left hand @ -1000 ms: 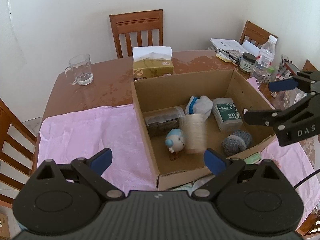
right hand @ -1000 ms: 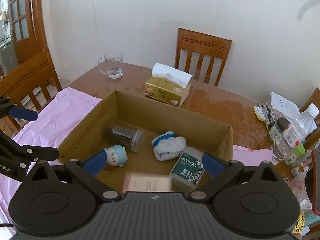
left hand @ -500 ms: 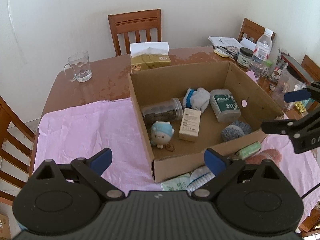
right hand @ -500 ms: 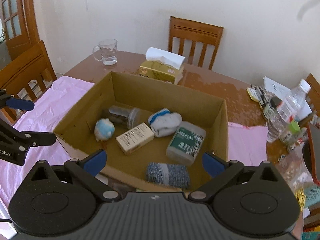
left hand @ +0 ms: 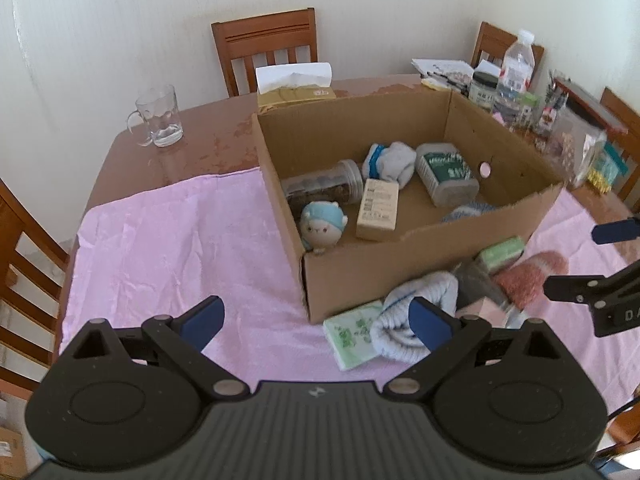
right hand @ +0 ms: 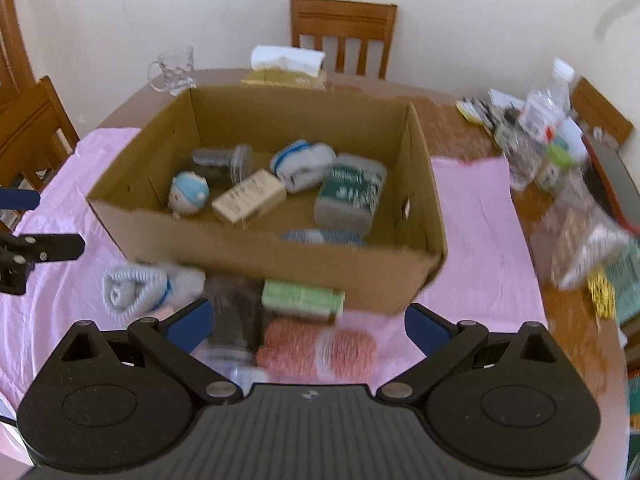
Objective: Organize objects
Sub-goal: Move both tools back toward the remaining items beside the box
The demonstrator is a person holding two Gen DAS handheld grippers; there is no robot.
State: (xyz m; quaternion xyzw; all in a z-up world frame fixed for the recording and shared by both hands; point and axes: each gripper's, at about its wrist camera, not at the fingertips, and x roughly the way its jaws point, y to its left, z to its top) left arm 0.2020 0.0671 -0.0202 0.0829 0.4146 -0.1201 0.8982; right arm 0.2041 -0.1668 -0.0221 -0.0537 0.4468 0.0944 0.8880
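An open cardboard box (left hand: 360,268) (right hand: 256,256) sits on a pink cloth. Inside lie a beige carton (left hand: 378,208) (right hand: 248,198), a blue-capped toy (left hand: 322,226), a clear jar (left hand: 320,188), a white-blue sock roll (left hand: 388,162), a green-labelled tub (left hand: 446,172) and a grey sock. In front of the box lie a light-blue sock (left hand: 416,304) (right hand: 136,284), a green packet (left hand: 354,334), a green sponge (right hand: 302,298) and a pink sock (right hand: 316,350). My left gripper (left hand: 316,320) is open above the cloth. My right gripper (right hand: 308,322) is open over the pink sock, empty.
A tissue box (left hand: 294,84), a glass mug (left hand: 158,120) and wooden chairs (left hand: 266,46) stand behind the box. Bottles, jars and papers (left hand: 508,84) crowd the far right of the brown table (left hand: 200,136). The pink cloth (left hand: 180,240) stretches left of the box.
The beige carton has dropped from the right gripper into the box and lies flat there. Both grippers have pulled back toward the near side, bringing the loose items before the box into view.
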